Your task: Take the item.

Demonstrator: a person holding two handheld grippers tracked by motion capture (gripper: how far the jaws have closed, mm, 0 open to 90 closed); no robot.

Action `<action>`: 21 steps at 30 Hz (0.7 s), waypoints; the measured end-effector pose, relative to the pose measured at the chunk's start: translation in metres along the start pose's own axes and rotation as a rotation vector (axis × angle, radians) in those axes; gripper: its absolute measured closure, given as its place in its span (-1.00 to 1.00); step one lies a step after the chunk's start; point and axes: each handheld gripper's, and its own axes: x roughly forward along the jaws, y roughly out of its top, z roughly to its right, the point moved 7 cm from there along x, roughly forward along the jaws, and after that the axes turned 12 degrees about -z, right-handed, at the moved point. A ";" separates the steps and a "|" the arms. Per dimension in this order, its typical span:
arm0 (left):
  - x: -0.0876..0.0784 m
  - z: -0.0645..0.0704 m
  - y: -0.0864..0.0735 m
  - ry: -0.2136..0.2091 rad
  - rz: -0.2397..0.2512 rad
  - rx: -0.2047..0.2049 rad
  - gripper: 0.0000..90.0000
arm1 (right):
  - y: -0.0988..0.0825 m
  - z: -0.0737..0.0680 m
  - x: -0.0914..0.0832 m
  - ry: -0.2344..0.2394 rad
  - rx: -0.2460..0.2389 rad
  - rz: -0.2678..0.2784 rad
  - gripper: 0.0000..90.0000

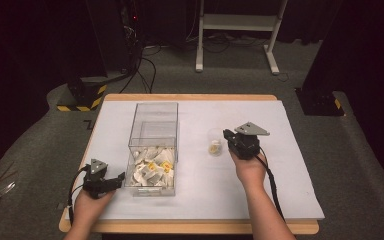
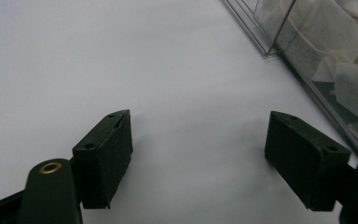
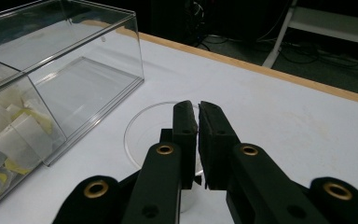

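Two grippers work over a white-covered worktop (image 1: 195, 200), and each view adds something. From the high view, the clear box (image 1: 152, 150) stands left of centre, its near compartment full of white sachets (image 1: 150, 170), some with yellow marks, its far compartment bare. A small clear cup (image 1: 215, 142) with a pale yellowish piece inside stands well right of the box, and the right gripper (image 1: 228, 137) sits just beside it, touching or nearly touching its right side. The right gripper view looks down over the cup's rim (image 3: 135, 126) and shows the fingers (image 3: 214, 140) nearly together, a thin slit between them, above the cup's mouth; whether anything is pinched there cannot be told. The left gripper (image 1: 111, 181) rests near the box's near left corner, its hand (image 1: 87, 205) low at the worktop's edge. The left gripper view shows its fingers (image 2: 105, 158) spread wide over bare white surface, nothing between them, with the box wall at the right. The right forearm reaches forward, wrist turned so the gripper points left.
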 end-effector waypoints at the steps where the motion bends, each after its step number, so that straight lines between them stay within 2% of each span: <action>1: 0.000 0.000 0.000 0.000 0.000 0.000 -0.48 | 0.000 -0.001 -0.001 0.002 -0.001 0.003 0.88; 21: 0.000 0.000 0.000 0.002 0.002 -0.002 -0.48 | -0.027 -0.005 -0.014 -0.030 0.004 -0.011 0.47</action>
